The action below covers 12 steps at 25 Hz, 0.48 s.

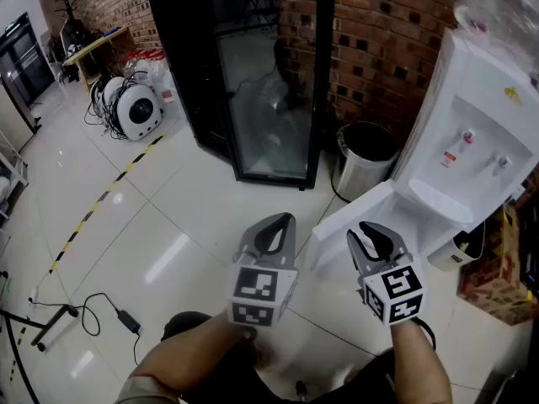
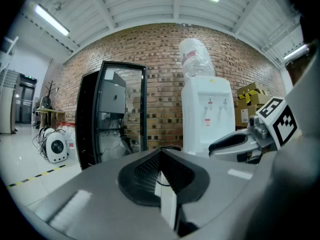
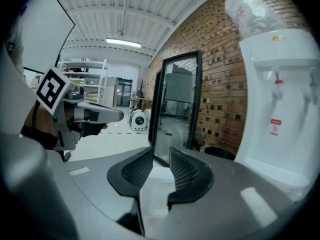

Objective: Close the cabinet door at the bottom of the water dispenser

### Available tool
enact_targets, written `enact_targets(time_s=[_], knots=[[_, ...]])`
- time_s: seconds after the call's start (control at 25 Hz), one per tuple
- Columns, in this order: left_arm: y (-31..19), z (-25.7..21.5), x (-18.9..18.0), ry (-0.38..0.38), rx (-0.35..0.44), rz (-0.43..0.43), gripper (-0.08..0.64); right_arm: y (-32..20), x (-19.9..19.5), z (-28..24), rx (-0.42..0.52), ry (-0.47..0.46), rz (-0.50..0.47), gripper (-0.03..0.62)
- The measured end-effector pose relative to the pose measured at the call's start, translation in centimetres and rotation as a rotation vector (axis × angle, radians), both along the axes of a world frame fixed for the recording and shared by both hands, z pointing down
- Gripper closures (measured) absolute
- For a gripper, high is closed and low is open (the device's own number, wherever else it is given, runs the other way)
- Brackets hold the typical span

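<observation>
Black glass-door fridge (image 1: 269, 99), steel bin (image 1: 360, 173), brick wall (image 1: 379, 49), cardboard boxes (image 1: 501, 283)

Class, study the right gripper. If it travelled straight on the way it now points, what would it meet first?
Most likely the open white cabinet door at the bottom of the water dispenser. The right gripper points at that panel, which shows through the gap between its parted jaws. The depth between them is unclear.

Dispenser (image 1: 472, 141): right side cut off by head view's edge.
Bottle (image 1: 497, 7): blurred, top cropped.
Door (image 1: 354, 215): near edge partly behind right tongs (image 1: 375, 238).
Label (image 1: 450, 156): print too small.
</observation>
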<state>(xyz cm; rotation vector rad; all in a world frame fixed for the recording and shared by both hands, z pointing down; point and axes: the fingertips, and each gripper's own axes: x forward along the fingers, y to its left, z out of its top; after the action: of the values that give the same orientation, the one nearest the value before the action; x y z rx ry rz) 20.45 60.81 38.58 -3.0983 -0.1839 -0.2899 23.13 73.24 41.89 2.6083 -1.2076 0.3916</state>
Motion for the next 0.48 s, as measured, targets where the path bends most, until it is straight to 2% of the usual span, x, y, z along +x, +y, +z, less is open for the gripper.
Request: enact_targets(time_s=[0.28, 0.48], knots=[[-1.0, -0.3, 1.2, 0.007, -0.016, 0.003, 0.56, -5.8, 1.3, 5.9, -0.128, -0.031, -0.117, 0.391], [-0.6, -0.9, 0.9, 0.002, -0.041, 0.021, 0.56, -7.2, 0.8, 9.1, -0.23, -0.067, -0.178, 0.391]])
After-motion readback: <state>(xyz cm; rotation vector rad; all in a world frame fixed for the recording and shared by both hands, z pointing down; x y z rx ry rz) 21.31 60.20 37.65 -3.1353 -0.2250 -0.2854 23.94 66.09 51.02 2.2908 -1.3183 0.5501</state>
